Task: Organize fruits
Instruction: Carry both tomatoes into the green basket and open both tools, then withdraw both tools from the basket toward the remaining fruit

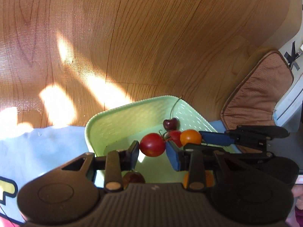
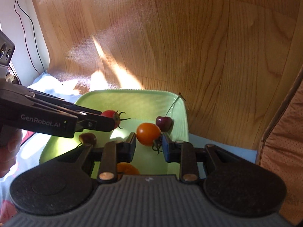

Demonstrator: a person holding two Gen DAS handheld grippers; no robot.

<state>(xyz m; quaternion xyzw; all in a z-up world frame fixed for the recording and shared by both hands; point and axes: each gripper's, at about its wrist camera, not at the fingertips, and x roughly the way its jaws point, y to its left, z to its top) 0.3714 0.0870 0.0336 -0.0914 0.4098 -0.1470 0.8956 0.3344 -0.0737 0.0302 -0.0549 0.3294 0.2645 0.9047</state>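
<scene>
A light green tray point(image 1: 117, 124) lies on a pale blue cloth; it also shows in the right wrist view point(image 2: 106, 98). My left gripper point(image 1: 152, 150) is shut on a red cherry tomato point(image 1: 152, 144) above the tray. My right gripper point(image 2: 148, 145) is shut on an orange cherry tomato point(image 2: 148, 134), which also shows in the left wrist view point(image 1: 190, 137). A dark cherry point(image 1: 170, 123) with a long stem lies at the tray's far corner, and it shows in the right wrist view point(image 2: 163, 123) too. Another red tomato point(image 1: 175, 136) sits behind. A dark fruit point(image 2: 87, 138) and an orange fruit point(image 2: 126, 168) lie in the tray.
The tray and cloth point(image 1: 47, 147) sit on a wood-grain floor point(image 1: 151, 37) with sunlit patches. A brown cushion point(image 1: 259, 94) lies to the right of the tray. A white wall with a black cable point(image 2: 24, 28) is at the left.
</scene>
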